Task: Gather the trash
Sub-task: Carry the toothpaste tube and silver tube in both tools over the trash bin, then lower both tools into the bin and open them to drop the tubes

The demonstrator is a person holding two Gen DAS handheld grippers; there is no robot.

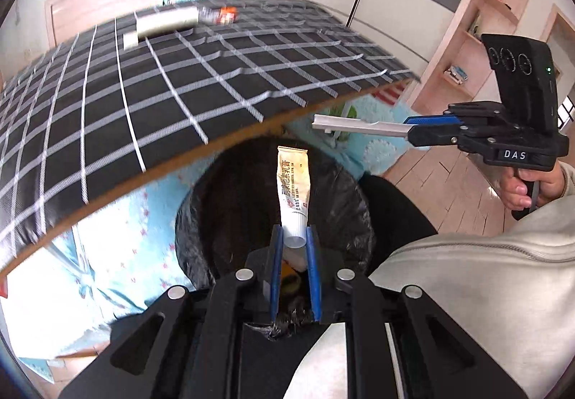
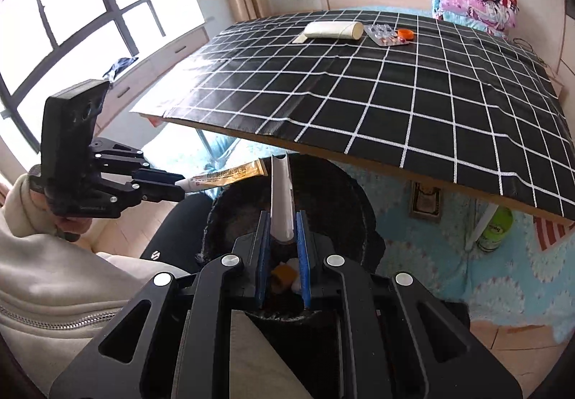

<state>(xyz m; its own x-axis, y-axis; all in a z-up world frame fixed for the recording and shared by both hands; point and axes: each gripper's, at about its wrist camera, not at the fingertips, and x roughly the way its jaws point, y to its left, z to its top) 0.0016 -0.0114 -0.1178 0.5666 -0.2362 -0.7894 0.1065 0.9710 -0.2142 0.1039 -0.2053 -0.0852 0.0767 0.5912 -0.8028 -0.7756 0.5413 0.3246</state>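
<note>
My left gripper (image 1: 294, 230) is shut on the cap end of a white and yellow ointment tube (image 1: 293, 183), which sticks out over the black-bagged trash bin (image 1: 222, 205). In the right wrist view the left gripper (image 2: 181, 188) holds this tube (image 2: 230, 174) level at the bin's left rim. My right gripper (image 2: 282, 219) is shut on a pale silver strip (image 2: 281, 190) above the bin (image 2: 334, 197). From the left wrist view the right gripper (image 1: 409, 130) holds the strip (image 1: 359, 125) level, beyond the bin's far right side. Some trash lies inside the bin (image 2: 282, 275).
A table with a black checked cloth (image 2: 395, 93) overhangs the bin's far side. On it lie a white roll (image 2: 332, 29), blister packs (image 2: 384, 34) and an orange cap (image 2: 405, 35). A green bottle (image 2: 497, 228) stands under the table. The person's dark-trousered leg (image 1: 395, 212) is beside the bin.
</note>
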